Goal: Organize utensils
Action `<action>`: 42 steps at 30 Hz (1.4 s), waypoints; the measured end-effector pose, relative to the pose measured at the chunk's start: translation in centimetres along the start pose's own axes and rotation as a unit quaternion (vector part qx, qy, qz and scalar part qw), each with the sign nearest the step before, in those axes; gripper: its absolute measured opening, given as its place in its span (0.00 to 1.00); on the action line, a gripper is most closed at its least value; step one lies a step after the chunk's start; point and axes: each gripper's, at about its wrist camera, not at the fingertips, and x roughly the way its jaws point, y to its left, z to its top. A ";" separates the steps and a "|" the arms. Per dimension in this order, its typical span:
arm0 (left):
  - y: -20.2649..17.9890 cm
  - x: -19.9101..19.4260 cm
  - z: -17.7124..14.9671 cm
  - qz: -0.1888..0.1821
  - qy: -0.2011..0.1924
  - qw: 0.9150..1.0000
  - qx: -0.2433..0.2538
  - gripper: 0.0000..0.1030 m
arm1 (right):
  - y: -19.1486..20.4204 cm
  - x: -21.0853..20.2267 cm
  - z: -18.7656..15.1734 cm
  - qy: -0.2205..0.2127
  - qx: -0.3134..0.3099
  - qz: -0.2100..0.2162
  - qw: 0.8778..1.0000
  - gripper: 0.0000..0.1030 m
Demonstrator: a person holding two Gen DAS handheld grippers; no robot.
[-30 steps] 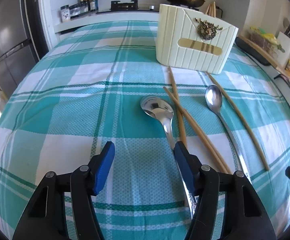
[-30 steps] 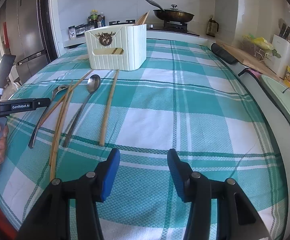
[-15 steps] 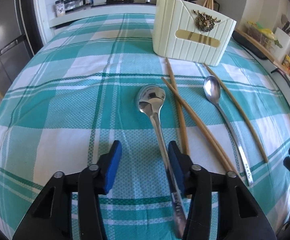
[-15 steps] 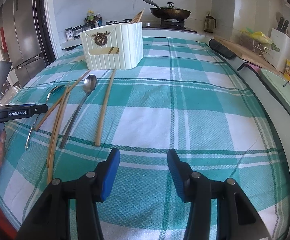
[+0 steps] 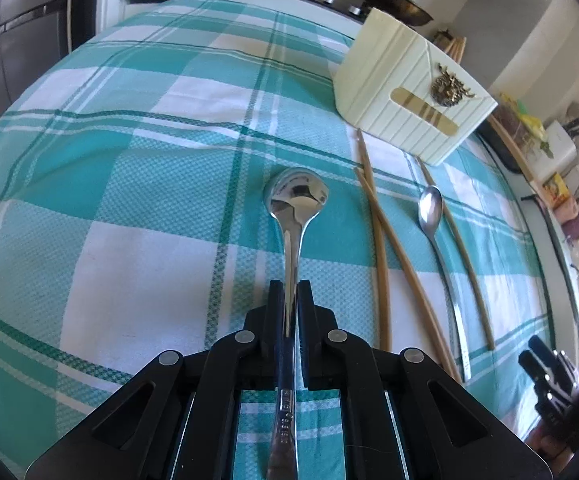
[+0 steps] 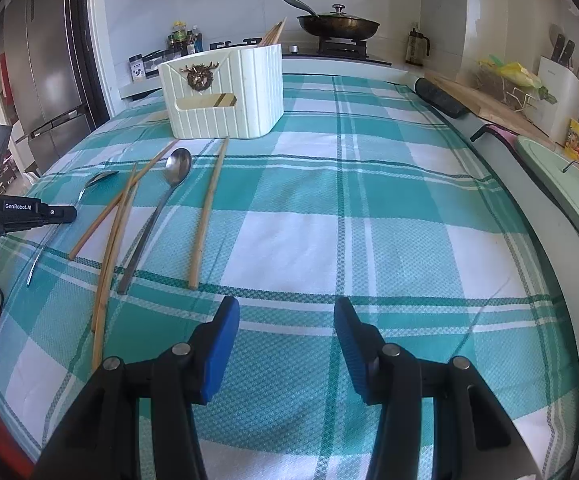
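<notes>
my left gripper (image 5: 288, 292) is pressed together on the handle of the large spoon (image 5: 294, 216), its jaws having just been closing; the handle runs straight back between the black fingers and under the tool, the bowl pointing ahead toward the far edge of the table (image 5: 89, 152). the spoon is polished steel, round-bowled, mirror bright, with a flat stamped handle end. just to its right lie two thin wooden chopsticks (image 5: 381, 240) crossing near their far tips, then a slimmer long-handled steel spoon (image 5: 431, 208), then a third chopstick (image 5: 465, 260) nearest the right edge. the ribbed cream utensil holder (image 5: 405, 88), with a brass stag ornament and more chopsticks standing in it, sits beyond them toward the far right corner. the cloth is a woven teal-and-white check. my right gripper (image 6: 285, 320) stands spread over bare cloth near the front edge, blue pads pinching nothing, well apart from the utensils.
</notes>
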 end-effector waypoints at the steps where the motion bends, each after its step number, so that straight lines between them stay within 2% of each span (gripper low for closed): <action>1: 0.2 -0.1 0.1 -0.001 -0.001 1.000 -0.002 0.06 | 0.0 -0.1 0.0 0.000 0.000 0.000 1.000 0.49; 13: 2.9 -1.5 1.0 0.014 -0.021 0.999 -0.028 0.07 | 0.2 0.0 -0.1 0.001 -0.006 -0.001 1.000 0.49; 18: 2.8 -2.3 1.4 0.045 -0.038 0.998 -0.009 0.07 | 0.2 0.1 -0.1 0.002 -0.005 -0.001 1.000 0.49; 19: 2.5 -2.4 1.5 0.051 -0.040 0.998 0.003 0.09 | 0.2 0.1 -0.1 0.002 -0.004 -0.001 1.000 0.49; 21: 1.3 -2.6 1.5 0.050 -0.040 0.997 0.046 0.27 | 0.2 0.1 -0.1 0.002 -0.004 0.000 1.000 0.49; 22: 0.6 -2.6 1.4 0.048 -0.039 0.996 0.071 0.47 | 0.2 0.1 -0.1 0.003 -0.003 0.000 1.000 0.49; 23: -0.3 -2.5 1.3 0.053 -0.040 0.993 0.100 0.60 | 0.2 0.1 -0.1 0.003 -0.003 0.000 1.000 0.49; 25: -1.9 -1.9 1.1 0.084 -0.035 0.984 0.156 0.62 | 0.2 0.2 -0.1 0.005 -0.001 0.001 1.000 0.49; 29: -3.5 -0.2 0.7 0.134 -0.033 0.965 0.225 0.62 | 0.1 0.2 -0.1 0.005 0.003 0.003 1.000 0.49; 31: -4.1 0.6 0.5 0.165 -0.038 0.952 0.257 0.59 | -0.1 0.1 -0.1 0.005 0.006 0.004 1.000 0.49; 33: -4.7 1.3 0.3 0.183 -0.042 0.939 0.287 0.52 | -0.2 0.1 -0.2 0.006 0.009 0.005 1.000 0.49; 34: -4.8 1.7 0.3 0.184 -0.038 0.936 0.297 0.41 | -0.3 0.2 -0.2 0.007 0.011 0.006 1.000 0.49; 35: -4.8 2.0 0.4 0.181 -0.029 0.936 0.300 0.25 | -0.3 0.2 -0.3 0.008 0.012 0.006 1.000 0.49; 37: -4.3 2.1 0.9 0.169 -0.019 0.943 0.286 0.11 | -0.4 0.3 -0.3 0.010 0.016 0.008 1.000 0.49; 40: -2.0 1.6 2.6 0.071 0.008 0.979 0.193 0.09 | -0.5 0.2 -0.3 0.008 0.018 0.009 1.000 0.49; 42: 0.3 1.5 3.5 0.009 0.023 0.992 0.122 0.08 | -0.5 0.2 -0.3 0.008 0.018 0.011 1.000 0.49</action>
